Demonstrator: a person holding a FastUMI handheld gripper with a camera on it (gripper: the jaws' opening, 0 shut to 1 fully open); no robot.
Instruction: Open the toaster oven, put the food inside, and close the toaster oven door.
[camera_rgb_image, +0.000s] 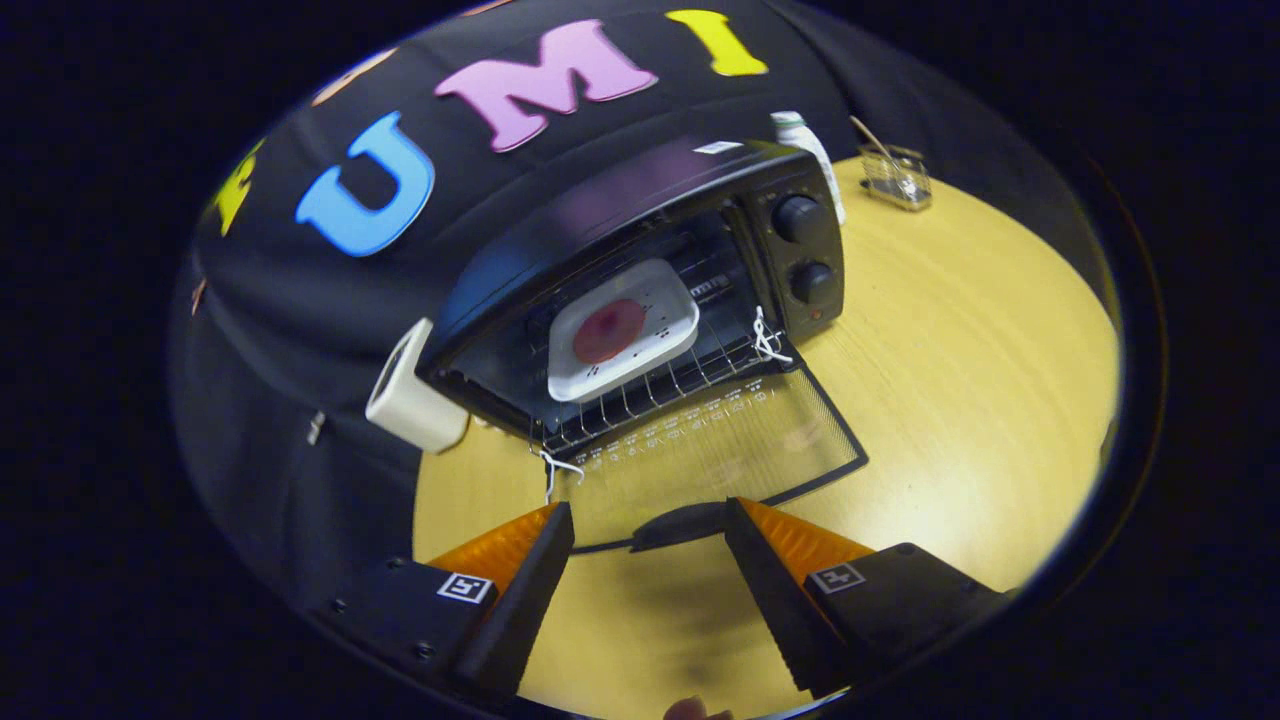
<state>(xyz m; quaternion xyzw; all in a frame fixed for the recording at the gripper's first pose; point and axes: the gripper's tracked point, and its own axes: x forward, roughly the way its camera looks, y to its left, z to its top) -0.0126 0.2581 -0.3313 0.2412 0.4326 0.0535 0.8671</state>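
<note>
Gripper (650, 520) (fingers spread) just short of oven door handle (680, 525).

I'm looking at a staged recording booth, not a real kitchen: black cloth wall hung right behind a bare wood-look bench (960, 330). Props only, i.e. a small black toaster oven (640, 290) w/ door down, a white bottle (812, 150) and a clear holder (897, 178) at the back, a white box (412, 392) beside it.
</note>
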